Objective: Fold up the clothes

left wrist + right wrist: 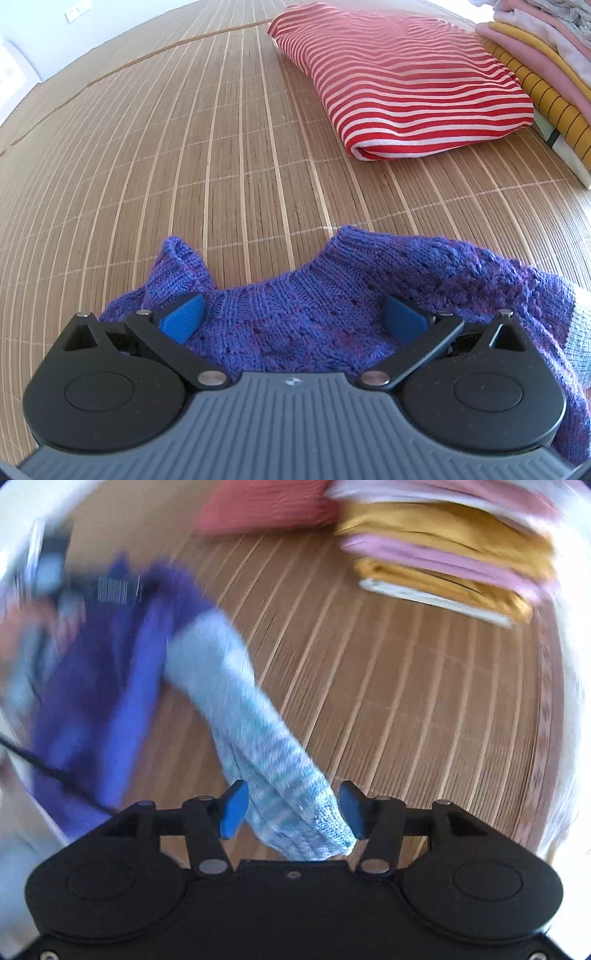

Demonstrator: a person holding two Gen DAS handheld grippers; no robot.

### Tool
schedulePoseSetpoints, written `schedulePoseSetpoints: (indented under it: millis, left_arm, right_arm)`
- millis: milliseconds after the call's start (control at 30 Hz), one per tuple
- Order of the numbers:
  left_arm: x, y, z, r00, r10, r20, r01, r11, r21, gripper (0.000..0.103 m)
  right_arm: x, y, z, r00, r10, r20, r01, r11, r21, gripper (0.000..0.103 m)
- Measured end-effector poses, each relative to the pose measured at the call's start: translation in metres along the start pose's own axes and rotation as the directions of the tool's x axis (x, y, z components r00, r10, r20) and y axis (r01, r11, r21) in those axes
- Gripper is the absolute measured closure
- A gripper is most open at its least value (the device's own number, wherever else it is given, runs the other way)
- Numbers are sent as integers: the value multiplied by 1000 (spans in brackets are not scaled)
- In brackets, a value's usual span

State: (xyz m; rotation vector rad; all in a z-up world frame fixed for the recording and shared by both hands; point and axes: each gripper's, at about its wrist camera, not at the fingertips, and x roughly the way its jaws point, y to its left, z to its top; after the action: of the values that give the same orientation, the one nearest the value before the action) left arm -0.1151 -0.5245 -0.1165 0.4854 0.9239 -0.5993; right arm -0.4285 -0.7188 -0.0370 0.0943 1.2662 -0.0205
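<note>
We see a purple-blue knitted sweater (317,314) lying on a tan slatted bamboo mat (184,166), with both hand-held grippers working over it.

In the left wrist view, the left gripper (291,317) hangs over the sweater's ribbed neckline. Its two blue pads (183,317) stand wide apart with knit lying flat between them, and neither pad squeezes the fabric, so we read these jaws as released. The neck opening curves away from the gripper, toward the far side of the mat.

In the right wrist view, which is heavily motion-blurred, the right gripper (293,810) has the sweater's pale blue knitted sleeve cuff (299,812) lying between its pads. The jaws stand partly apart; the right-hand pad seems to touch the cuff edge while a gap shows beside the left-hand pad, so we judge the cuff loose, not clamped. The sleeve's long axis runs from the jaws up and to the left of the picture, toward the purple body.

We judge the right hand the nearer to the sleeve, and any fold of it would carry the cuff along that axis, across the body.

Farther off lie a folded red-and-white striped garment (406,85) and a stack of folded mustard, pink and white clothes (450,554).
</note>
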Motion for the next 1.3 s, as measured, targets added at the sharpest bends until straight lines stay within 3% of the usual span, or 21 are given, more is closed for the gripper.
schedulePoseSetpoints:
  millis: [67,133,167,200,267,333,433,500,567,633,700,800,933,1033,1133,1167,1200,1267,1300]
  left_arm:
    - [1,1,1,1000,-5,-4,5,1000,3,0]
    - [1,1,1,1000,-8,-2,8,1000,6,0]
    - [1,1,0,1000,-8,0,8,1000,5,0]
    - [1,1,0,1000,-6,2,6,1000,5,0]
    - [1,0,0,1000,-4,4,4,1000,4,0]
    - [1,0,0,1000,-6,4,6,1000,4,0]
    - [2,2,1,1000,-11,2,11,1000,1,0]
    - [2,1,1,1000,-10,-1,10,1000,1,0]
    - [2,1,2,1000,-8,-3,8,1000,-1,0]
    - [2,0,1,1000,-8,-1,8,1000,-1,0]
    - [1,0,0,1000,-8,3,8,1000,-1,0]
    - [1,0,1,1000,-6,3,6,1000,0,0]
    - [2,-1,2,1000,-3,-2,3,1000,0,0]
    - [2,-1,2,1000,-3,-7,3,1000,1,0]
    - [2,0,2,1000,-4,-6,4,1000,1,0]
    - [2,-1,2,1000,-3,-4,3,1000,1,0]
    - [2,-1,2,1000,-3,-3,3,1000,2,0]
    - [2,-1,1,1000,-4,-1,4,1000,4,0]
    - [2,-1,1,1000,-5,0,5,1000,6,0]
  right_arm:
    - [10,6,-2,998,-66,-24,65,997,-45,48]
    - [15,3,-10,998,-57,-28,57,998,-26,56]
    - [13,1,-11,999,-43,-18,43,999,-14,70]
    - [8,0,-11,999,-50,-4,50,999,-21,94]
    - [-9,-1,-10,992,-114,58,117,992,-54,94]
    - [-41,5,-10,953,-230,198,255,960,-112,94]
    - [-69,27,-25,888,-297,352,403,871,-280,90]
    - [-57,32,-35,915,-284,287,380,847,-373,77]
    - [-40,32,-47,957,-239,163,286,870,-402,77]
    - [-27,27,-52,977,-199,76,213,914,-346,75]
    - [-26,16,-53,988,-148,40,154,959,-239,73]
    - [-29,-2,-46,994,-75,73,77,997,-22,71]
    - [-12,-32,-27,993,-15,117,-14,970,243,67]
    - [3,-49,-21,992,-41,120,-5,933,360,68]
    - [5,-54,-18,992,-71,107,34,949,314,68]
    - [4,-52,-17,991,-79,106,47,960,275,74]
    - [3,-47,-17,990,-86,108,60,972,226,95]
    - [-2,-36,-16,985,-130,111,117,986,117,98]
    - [-8,-33,-16,969,-209,130,202,978,59,98]
